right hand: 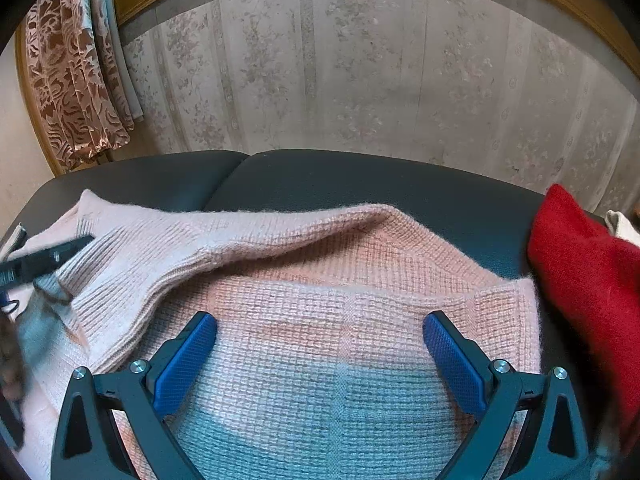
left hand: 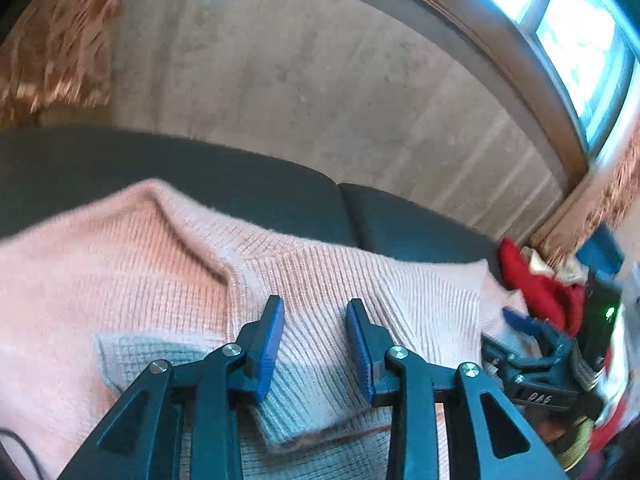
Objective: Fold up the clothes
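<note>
A pink knit sweater with a pale teal band [right hand: 320,320] lies partly folded on a dark padded table [right hand: 320,176]. Its ribbed sleeve [right hand: 152,264] lies folded across the body. My right gripper [right hand: 320,336] is wide open just above the sweater's body, holding nothing. My left gripper [left hand: 316,316] is open, its blue pads either side of the ribbed sleeve [left hand: 360,288] without closing on it. The sweater's body shows in the left wrist view [left hand: 120,264]. The right gripper appears at that view's right edge [left hand: 536,344]. The left gripper's tip shows blurred in the right wrist view [right hand: 48,258].
A red garment [right hand: 588,280] lies on the table right of the sweater, with other clothes [left hand: 552,272] beside it. Patterned wallpaper [right hand: 360,72] stands behind the table. Brown curtains [right hand: 76,80] hang at the left and a window [left hand: 576,40] is at the right.
</note>
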Available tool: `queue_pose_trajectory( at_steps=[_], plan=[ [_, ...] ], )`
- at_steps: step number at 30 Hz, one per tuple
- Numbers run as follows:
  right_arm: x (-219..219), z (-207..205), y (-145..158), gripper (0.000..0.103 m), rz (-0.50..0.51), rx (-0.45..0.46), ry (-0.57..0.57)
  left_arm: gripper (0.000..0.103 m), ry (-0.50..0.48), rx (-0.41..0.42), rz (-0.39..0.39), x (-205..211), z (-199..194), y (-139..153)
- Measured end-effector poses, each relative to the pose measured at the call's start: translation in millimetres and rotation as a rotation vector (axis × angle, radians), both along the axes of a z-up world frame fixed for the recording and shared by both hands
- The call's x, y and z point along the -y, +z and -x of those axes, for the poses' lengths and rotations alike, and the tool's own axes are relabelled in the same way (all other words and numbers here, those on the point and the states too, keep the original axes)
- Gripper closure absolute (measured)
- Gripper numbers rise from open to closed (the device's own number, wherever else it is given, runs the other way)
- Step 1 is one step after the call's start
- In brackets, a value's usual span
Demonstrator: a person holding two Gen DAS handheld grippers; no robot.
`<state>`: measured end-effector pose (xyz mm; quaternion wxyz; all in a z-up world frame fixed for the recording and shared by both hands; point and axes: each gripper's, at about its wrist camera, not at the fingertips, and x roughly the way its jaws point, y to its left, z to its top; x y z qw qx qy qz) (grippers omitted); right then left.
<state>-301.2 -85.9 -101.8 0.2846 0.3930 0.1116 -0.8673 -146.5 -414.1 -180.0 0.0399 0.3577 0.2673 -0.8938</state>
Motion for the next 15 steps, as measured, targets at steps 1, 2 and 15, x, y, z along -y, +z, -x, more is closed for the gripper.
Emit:
queue_pose_trajectory(
  at_steps=[1, 2, 15],
  plan=[
    [1.9, 0.7, -0.3, 0.0, 0.001, 0.0, -0.001, 0.074, 0.004, -0.001, -0.004, 0.4, 0.4, -0.8],
    [3.8, 1.4, -0.6, 0.0, 0.001, 0.0, -0.001, 0.074, 0.006, -0.002, -0.003, -0.1, 0.8, -1.4],
    [9.7, 3.4, -0.5, 0.0, -0.005, 0.002, -0.007, 0.056, 0.298, 0.027, 0.158, 91.4, -90.2, 52.5]
  ],
)
